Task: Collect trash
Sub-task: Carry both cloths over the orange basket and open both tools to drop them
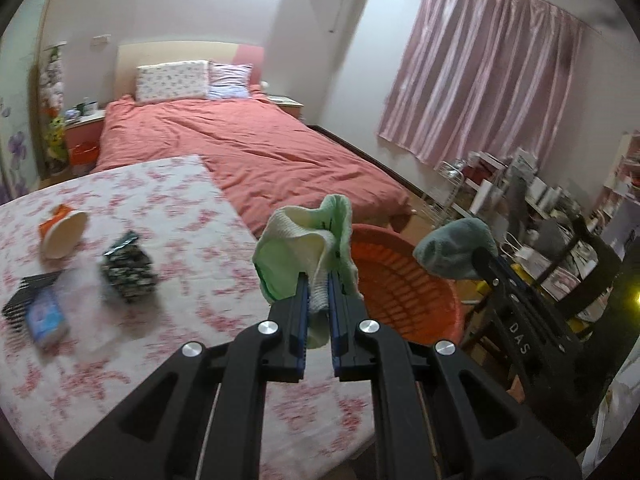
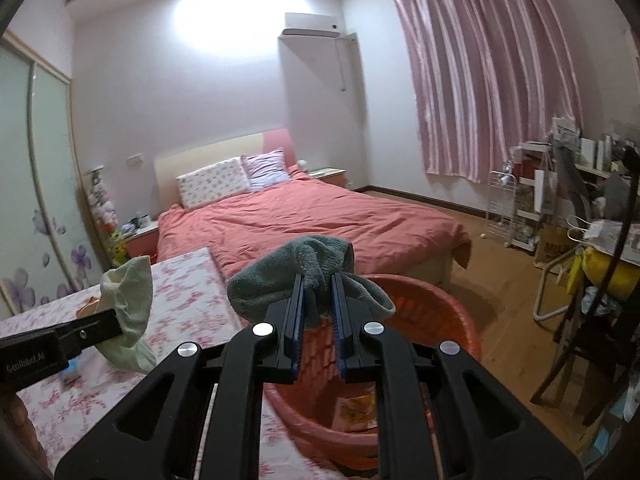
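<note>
At the left of the frame, a paper cup (image 1: 63, 236), dark wrapper (image 1: 127, 272) and blue packet (image 1: 46, 318) lie on the bench (image 1: 192, 216). At centre, the left gripper (image 1: 319, 300) has its jaws clenched on a green cloth (image 1: 304, 248). Further right, the right gripper (image 2: 318, 300) grips a grey cloth (image 2: 296, 272) above the orange basin (image 2: 448, 312), likely for dropping.

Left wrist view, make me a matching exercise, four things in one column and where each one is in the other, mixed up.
Things:
1. green cloth
2. grey cloth
3. paper cup
4. orange basket

Places:
A. lying on its side on the floral table
B. clamped in the right gripper
C. beside the table, under both cloths
D. clamped in the left gripper

Pairs: 1-D, 2-B, 3-A, 4-C
</note>
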`<move>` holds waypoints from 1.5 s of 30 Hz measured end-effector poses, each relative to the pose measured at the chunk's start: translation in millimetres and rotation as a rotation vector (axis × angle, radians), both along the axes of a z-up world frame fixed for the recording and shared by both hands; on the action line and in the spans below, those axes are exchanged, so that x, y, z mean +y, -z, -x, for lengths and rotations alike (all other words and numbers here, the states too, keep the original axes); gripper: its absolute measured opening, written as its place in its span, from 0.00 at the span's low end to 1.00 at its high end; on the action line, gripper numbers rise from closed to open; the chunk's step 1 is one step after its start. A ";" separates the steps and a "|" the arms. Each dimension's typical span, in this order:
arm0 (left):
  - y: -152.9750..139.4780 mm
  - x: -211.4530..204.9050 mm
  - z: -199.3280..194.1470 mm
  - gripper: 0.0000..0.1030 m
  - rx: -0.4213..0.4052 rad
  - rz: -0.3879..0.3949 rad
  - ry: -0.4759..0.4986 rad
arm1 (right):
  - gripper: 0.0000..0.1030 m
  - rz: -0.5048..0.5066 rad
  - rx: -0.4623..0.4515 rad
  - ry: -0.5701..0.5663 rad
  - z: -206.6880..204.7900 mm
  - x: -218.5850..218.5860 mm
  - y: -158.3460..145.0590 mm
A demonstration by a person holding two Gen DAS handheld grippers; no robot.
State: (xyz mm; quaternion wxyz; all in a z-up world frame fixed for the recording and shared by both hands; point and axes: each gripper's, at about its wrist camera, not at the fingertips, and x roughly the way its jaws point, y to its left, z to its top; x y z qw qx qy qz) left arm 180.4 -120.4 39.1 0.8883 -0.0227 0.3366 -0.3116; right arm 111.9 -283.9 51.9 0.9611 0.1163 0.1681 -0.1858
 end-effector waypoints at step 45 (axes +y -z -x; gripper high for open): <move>82.2 -72.7 -51.1 0.53 0.117 -0.161 0.038 | 0.59 -0.140 0.081 0.076 -11.3 -58.6 38.4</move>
